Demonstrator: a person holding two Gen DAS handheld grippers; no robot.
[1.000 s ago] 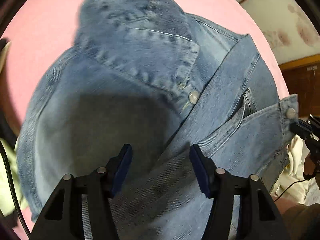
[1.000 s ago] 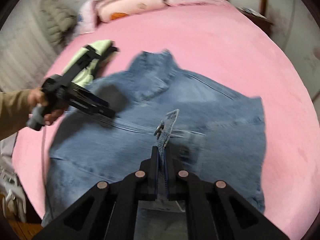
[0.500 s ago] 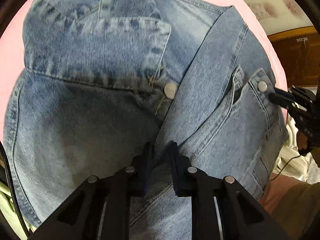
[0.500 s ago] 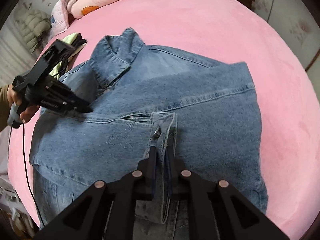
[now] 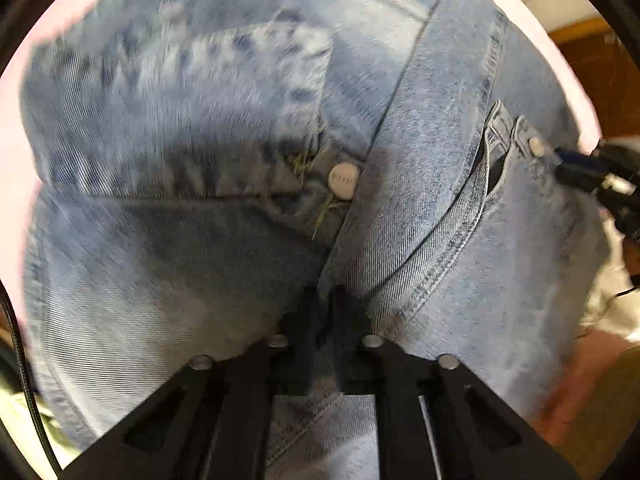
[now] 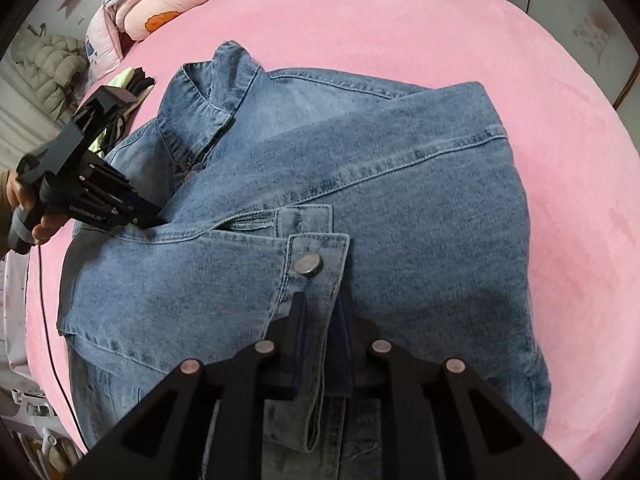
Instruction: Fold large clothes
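A blue denim jacket [image 6: 400, 208] lies on the pink bed, collar [image 6: 204, 108] at the far left, one sleeve folded across its body. My right gripper [image 6: 320, 304] is shut on the sleeve's cuff [image 6: 316, 280] just below its metal button, low over the jacket. My left gripper [image 5: 324, 296] is shut on a fold of the sleeve near the collar button [image 5: 343, 180]. In the right wrist view the left gripper [image 6: 100, 196] comes in from the left. In the left wrist view the right gripper [image 5: 592, 168] shows at the right edge, at the cuff.
The pink bed cover [image 6: 440, 32] spreads around the jacket. Folded quilts and pillows [image 6: 160, 4] lie at the bed's head. A green and dark garment pile [image 6: 128, 84] sits beside the collar. A wall and wooden furniture [image 5: 592, 64] stand past the bed's edge.
My left gripper came down on the sleeve and shut on a fold of it. My right gripper carried the cuff down and laid the sleeve across the jacket's body.
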